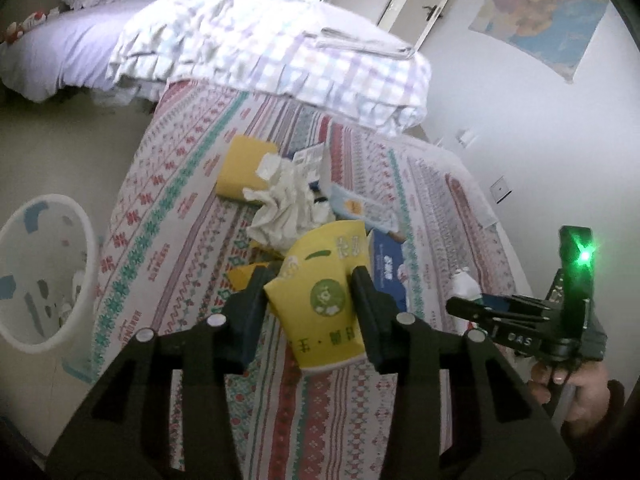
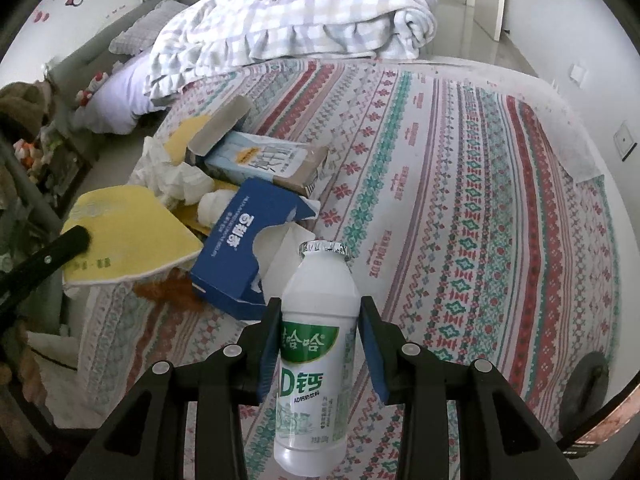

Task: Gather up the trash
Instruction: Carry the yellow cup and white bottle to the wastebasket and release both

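On the patterned bedspread (image 1: pixel 168 216) a heap of rubbish lies at the centre, and both grippers work at its near edge. From the left wrist view, the left gripper (image 1: pixel 312 300) has its jaws pressed against the sides of a squashed yellow paper cup (image 1: pixel 320 280), which is dented between them; at about nine o'clock a white waste basket (image 1: pixel 44 268) stands on the floor beside the bed, something the other camera does not catch. At twelve o'clock from the cup sit crumpled white tissues (image 1: pixel 280 200) and a yellow box (image 1: pixel 244 164), with a folded checked quilt (image 1: pixel 280 52) beyond. At three o'clock the right gripper (image 1: pixel 472 308) shows from the side, a hand (image 1: pixel 576 384) around its grip and a green light on top. Only the right wrist view makes its load clear: the jaws clamp a white drink bottle (image 2: pixel 316 344) with a foil cap, held upright above the bedspread. At ten o'clock from the bottle lies an open blue carton (image 2: pixel 240 248), touching the yellow cup, and a pale flattened carton (image 2: pixel 260 156) farther back.
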A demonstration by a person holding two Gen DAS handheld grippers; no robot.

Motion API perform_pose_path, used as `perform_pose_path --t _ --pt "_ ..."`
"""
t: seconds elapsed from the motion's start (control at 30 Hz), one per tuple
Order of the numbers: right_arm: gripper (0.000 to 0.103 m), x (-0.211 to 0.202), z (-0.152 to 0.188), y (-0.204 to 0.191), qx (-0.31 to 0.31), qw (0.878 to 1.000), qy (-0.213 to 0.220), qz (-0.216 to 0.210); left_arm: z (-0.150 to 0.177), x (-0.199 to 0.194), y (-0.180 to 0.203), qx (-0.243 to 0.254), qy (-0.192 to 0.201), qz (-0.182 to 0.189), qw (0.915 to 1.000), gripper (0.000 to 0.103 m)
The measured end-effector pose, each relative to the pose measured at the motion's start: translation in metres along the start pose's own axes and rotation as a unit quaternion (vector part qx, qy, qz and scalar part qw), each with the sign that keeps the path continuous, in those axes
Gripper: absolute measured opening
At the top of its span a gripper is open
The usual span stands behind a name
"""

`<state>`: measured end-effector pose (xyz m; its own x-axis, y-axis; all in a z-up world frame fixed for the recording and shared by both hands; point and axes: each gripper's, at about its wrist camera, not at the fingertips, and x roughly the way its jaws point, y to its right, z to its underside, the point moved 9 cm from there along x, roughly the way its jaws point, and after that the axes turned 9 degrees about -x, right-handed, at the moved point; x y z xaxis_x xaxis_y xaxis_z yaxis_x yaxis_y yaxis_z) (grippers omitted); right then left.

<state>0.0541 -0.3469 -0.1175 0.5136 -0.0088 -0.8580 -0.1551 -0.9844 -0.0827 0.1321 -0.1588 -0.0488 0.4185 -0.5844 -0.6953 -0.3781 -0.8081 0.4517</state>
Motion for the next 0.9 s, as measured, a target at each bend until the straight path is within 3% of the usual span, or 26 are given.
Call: perform_pose_path --t 0.27,0.9 --pt "0.038 -0.012 -0.016 -0.018 -0.009 1.0 0.024 -0.01 -0.014 -0.028 -0.01 -0.016 0.038 0.004 0.9991 0.044" --pt "0.038 -0.008 -0.061 -0.121 -0.071 0.995 0.038 -0.063 -0.037 -0.076 -0.103 -0.088 0.094 -0.061 0.9898 0.044"
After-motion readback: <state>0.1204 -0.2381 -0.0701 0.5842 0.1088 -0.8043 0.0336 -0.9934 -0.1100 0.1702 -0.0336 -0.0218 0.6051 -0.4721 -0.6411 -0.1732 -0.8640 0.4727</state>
